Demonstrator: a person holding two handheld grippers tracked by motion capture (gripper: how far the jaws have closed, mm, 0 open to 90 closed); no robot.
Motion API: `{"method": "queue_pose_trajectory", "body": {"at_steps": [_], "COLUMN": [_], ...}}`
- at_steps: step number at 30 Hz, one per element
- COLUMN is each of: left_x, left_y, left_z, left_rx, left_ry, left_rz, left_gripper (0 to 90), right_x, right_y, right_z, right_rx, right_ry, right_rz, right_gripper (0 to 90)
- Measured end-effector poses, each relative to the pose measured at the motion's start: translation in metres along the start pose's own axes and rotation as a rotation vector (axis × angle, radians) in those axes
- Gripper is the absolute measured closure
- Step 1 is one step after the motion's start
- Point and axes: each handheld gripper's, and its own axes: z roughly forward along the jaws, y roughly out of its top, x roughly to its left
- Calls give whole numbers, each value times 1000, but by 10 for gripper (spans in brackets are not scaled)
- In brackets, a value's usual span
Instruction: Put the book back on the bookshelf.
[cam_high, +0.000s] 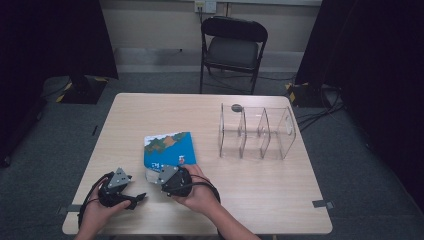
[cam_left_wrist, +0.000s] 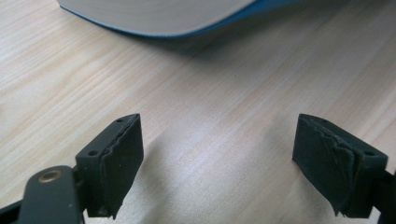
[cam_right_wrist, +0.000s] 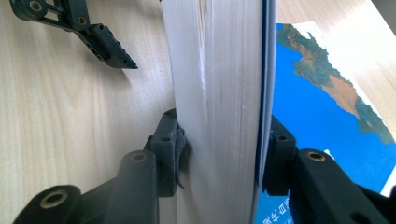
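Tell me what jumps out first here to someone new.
The blue book with a map-like cover, near the table's front edge: the right claw is clamped across its page block and cover. The left claw rests open on bare wood beside it. A clear divided rack stands at the table's right.

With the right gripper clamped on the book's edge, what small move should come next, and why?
Probably lift the book a little further off the table before carrying it toward the clear divider rack. The right gripper pinches its page block between both pads, one edge seems raised, and the left gripper sits open and apart.
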Motion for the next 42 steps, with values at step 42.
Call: {"method": "queue_pose_trajectory", "body": {"at_steps": [42], "left_x": [5], "left_y": [-9], "left_z": [5], "left_rx": [-62], "left_ry": [-56], "left_rz": [-85], "left_gripper": [115], "right_x": [-43], "right_y": [31], "right_z": [-38], "right_rx": [36], "right_ry": [89], "right_rz": [98], "right_gripper": [616]}}
